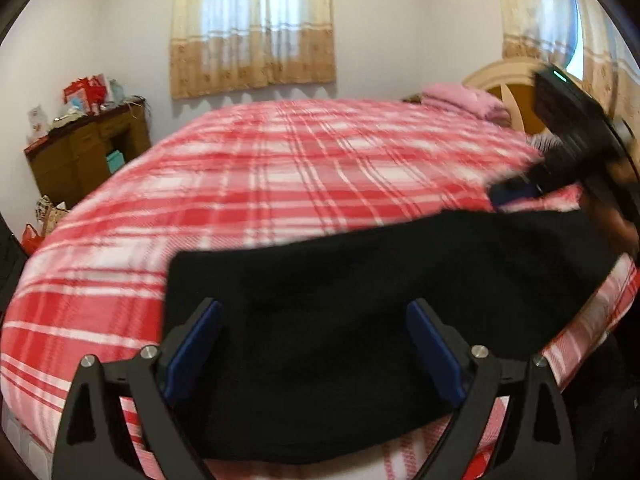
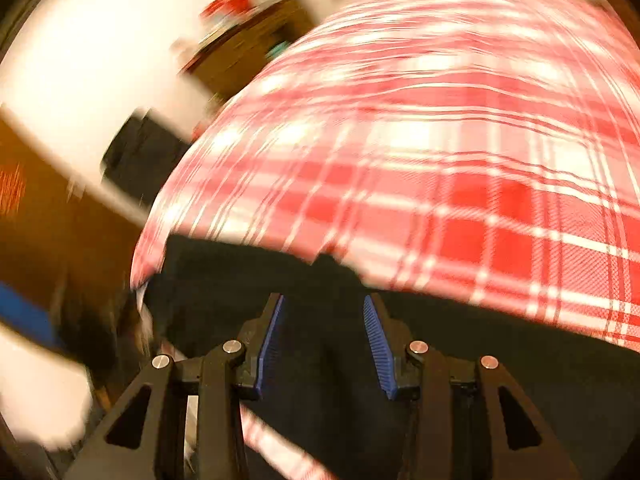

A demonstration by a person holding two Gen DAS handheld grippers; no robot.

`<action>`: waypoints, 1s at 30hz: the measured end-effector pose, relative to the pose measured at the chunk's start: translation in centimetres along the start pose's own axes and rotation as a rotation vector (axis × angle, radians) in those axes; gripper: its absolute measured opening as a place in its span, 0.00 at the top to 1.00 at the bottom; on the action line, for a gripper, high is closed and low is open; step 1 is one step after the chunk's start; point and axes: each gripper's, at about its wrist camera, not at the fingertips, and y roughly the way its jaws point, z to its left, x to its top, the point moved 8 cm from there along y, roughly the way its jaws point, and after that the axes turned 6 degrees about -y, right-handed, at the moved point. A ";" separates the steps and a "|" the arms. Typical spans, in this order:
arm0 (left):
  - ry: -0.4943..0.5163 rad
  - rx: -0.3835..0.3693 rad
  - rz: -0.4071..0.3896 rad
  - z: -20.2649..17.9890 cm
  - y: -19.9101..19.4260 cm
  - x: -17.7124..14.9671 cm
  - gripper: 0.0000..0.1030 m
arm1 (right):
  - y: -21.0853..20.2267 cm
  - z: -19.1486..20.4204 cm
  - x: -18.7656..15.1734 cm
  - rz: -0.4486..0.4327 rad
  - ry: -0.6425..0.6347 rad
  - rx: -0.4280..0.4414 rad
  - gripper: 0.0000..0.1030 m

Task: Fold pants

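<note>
Black pants (image 1: 360, 320) lie folded in a wide band across the near part of a red plaid bed (image 1: 280, 168). My left gripper (image 1: 314, 312) hovers over their left part, jaws wide open, and the blue pads (image 1: 200, 344) touch no cloth. My right gripper (image 1: 516, 194) shows blurred at the right, near the pants' far edge. In the right wrist view, that gripper (image 2: 323, 308) stands partly open over the black pants (image 2: 500, 360). Its ribbed blue pads (image 2: 376, 344) are apart and I see nothing pinched between them.
A brown wooden cabinet (image 1: 80, 152) with red boxes on top stands by the left wall. Pink folded bedding (image 1: 468, 100) and a cream headboard (image 1: 508, 80) are at the bed's far right. Bags (image 1: 44, 216) sit on the floor at the left. Curtained windows (image 1: 252, 28) line the back wall.
</note>
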 end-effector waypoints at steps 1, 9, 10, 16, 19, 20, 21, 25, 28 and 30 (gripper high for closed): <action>0.009 0.006 0.013 -0.2 0.3 -0.3 0.07 | 0.6 -0.8 0.7 0.004 0.044 0.023 0.58; 0.158 0.074 0.069 -1.4 1.0 -2.3 0.00 | 4.9 -1.4 1.1 0.119 0.186 0.113 0.58; 0.164 0.068 0.069 -1.4 0.9 -2.4 0.00 | 5.0 -1.1 1.1 0.128 0.178 0.114 0.58; 0.138 0.020 0.031 -1.2 0.3 -2.4 0.00 | 6.4 -0.4 0.6 0.199 0.215 0.139 0.65; 0.149 0.025 0.026 -1.4 0.4 -2.4 0.00 | 6.7 -1.0 0.7 0.190 0.294 0.179 0.80; 0.147 0.023 0.026 -1.4 0.3 -2.4 0.00 | 6.6 -1.1 0.7 0.182 0.310 0.197 0.86; 0.145 0.021 0.026 -1.4 0.3 -2.4 0.00 | 6.4 -1.1 0.7 0.173 0.305 0.198 0.90; 0.140 0.016 0.024 -1.4 0.2 -2.3 0.00 | 5.1 0.1 1.2 0.106 0.252 0.185 0.94; 0.136 0.017 0.023 -1.4 0.2 -2.2 0.00 | 3.5 0.7 2.4 0.043 0.229 0.181 0.96; 0.133 0.017 0.023 -1.4 0.3 -2.2 0.00 | 3.0 0.2 3.3 0.008 0.230 0.158 0.99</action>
